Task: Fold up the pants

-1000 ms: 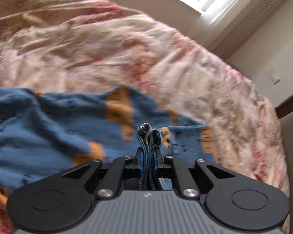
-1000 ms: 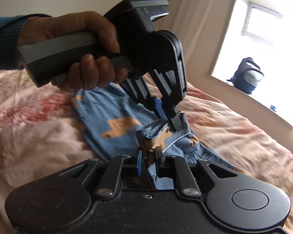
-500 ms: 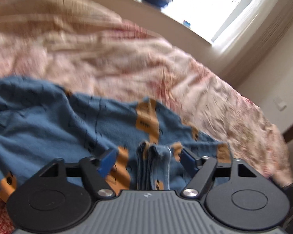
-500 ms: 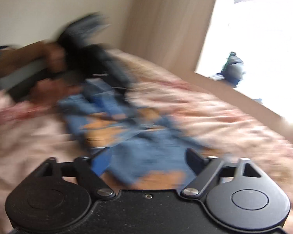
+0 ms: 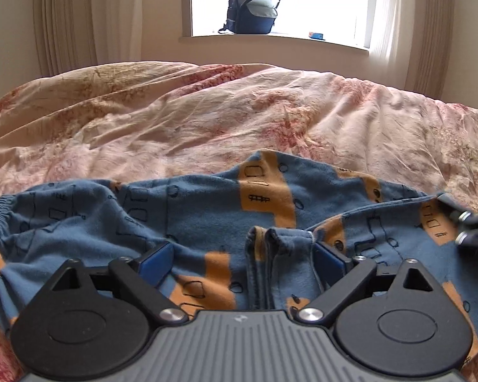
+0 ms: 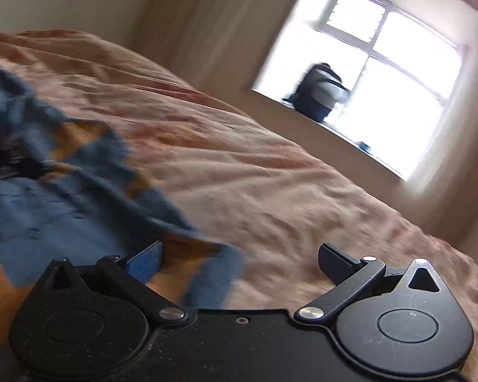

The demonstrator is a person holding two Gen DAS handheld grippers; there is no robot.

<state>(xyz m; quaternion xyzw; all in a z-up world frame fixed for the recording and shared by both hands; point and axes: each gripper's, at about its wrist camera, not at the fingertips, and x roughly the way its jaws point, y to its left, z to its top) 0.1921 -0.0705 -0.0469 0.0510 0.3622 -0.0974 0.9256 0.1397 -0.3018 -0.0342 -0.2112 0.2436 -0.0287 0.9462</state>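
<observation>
Both grippers are spread wide with nothing held between their fingers. My left gripper point(image 5: 242, 256) sits low over the pants point(image 5: 207, 210), its blue pads well apart on either side of a bunched ridge of fabric that stands up between them without either pad pressing on it. The pants are blue with orange patches and small black outlines, lying crumpled across the near part of the bedspread point(image 5: 239, 117); an elastic band shows at their far left edge in my left view. At the right edge of that view I can see part of the other gripper resting just at the pants' right end, though I cannot tell whether it touches the cloth.

My right gripper point(image 6: 239, 259) is tilted, with its left pad over the edge of the pants point(image 6: 47, 216) and its right pad over bare bedspread point(image 6: 271, 191). This view is smeared, so finer detail of the cloth is lost. One flap of blue fabric lies between the pads, closer to the left one.

Beyond the bed, a dark backpack point(image 5: 253, 9) stands open on the windowsill point(image 5: 302, 38), with curtains point(image 5: 67, 19) hanging on both sides of the window.
</observation>
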